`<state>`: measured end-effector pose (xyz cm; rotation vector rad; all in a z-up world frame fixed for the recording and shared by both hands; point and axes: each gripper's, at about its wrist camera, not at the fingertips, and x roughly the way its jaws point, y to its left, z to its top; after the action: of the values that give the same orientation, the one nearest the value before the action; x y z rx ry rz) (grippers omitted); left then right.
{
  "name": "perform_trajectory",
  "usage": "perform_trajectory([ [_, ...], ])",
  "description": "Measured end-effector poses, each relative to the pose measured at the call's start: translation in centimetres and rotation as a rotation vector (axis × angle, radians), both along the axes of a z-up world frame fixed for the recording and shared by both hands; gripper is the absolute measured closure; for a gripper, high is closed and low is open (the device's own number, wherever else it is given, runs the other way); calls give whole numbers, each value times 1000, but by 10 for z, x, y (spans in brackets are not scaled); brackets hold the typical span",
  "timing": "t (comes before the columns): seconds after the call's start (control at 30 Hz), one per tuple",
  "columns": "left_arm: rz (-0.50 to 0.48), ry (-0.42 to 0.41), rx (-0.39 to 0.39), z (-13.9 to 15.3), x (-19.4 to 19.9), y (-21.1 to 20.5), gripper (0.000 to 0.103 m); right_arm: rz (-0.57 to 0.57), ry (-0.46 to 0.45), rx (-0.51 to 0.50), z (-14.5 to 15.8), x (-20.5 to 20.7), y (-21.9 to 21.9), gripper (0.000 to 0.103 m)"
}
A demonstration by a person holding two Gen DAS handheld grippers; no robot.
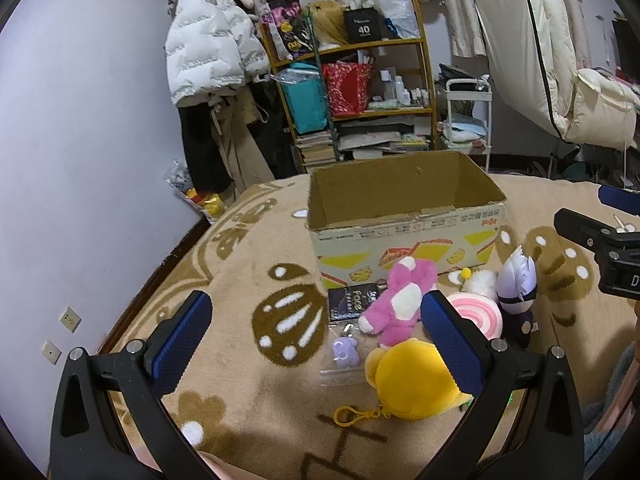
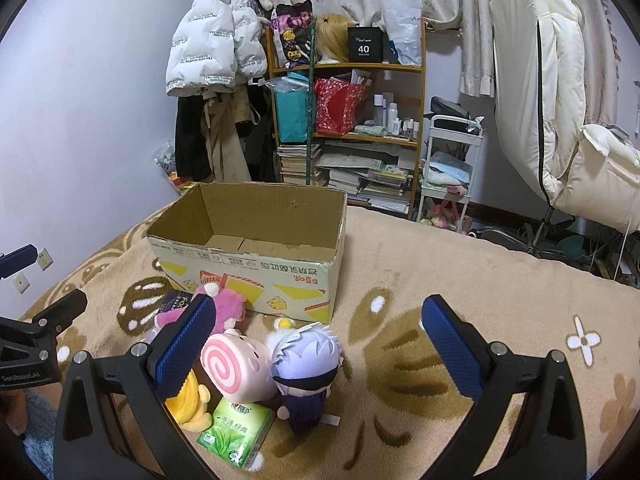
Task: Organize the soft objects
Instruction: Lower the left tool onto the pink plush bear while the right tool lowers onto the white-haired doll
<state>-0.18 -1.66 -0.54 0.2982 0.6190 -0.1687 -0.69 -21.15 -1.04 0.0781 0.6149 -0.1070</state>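
An open, empty cardboard box (image 1: 404,216) (image 2: 248,268) stands on the tan blanket. In front of it lies a heap of soft toys: a pink plush (image 1: 400,296) (image 2: 228,308), a yellow plush with a clip (image 1: 412,380) (image 2: 188,400), a pink swirl roll (image 1: 476,314) (image 2: 236,368), a white-haired doll in purple (image 1: 516,296) (image 2: 306,368), a small purple toy in a bag (image 1: 344,350). My left gripper (image 1: 316,340) is open above the blanket, left of the heap. My right gripper (image 2: 316,344) is open, hovering over the doll and roll.
A dark "Face" packet (image 1: 352,302) lies by the box. A green tea tissue pack (image 2: 236,428) lies near the doll. A wooden shelf (image 1: 352,92) of books and bags, a white cart (image 2: 448,168) and hanging coats stand behind the bed.
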Motion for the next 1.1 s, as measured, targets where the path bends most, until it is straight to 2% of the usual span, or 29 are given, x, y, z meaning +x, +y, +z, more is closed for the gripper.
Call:
perform_trajectory([
  [0.3, -31, 121, -33, -8, 21, -8, 0, 1, 58, 20, -8, 7, -8, 0],
  [0.83, -46, 254, -21, -31, 69, -26, 0, 31, 162, 59, -27, 42, -8, 0],
  [1.0, -38, 276, 20, -45, 84, -34, 0, 21, 146, 30, -33, 48, -7, 0],
  [1.1, -41, 314, 8, -55, 96, -36, 0, 22, 167, 48, -39, 54, -11, 0],
])
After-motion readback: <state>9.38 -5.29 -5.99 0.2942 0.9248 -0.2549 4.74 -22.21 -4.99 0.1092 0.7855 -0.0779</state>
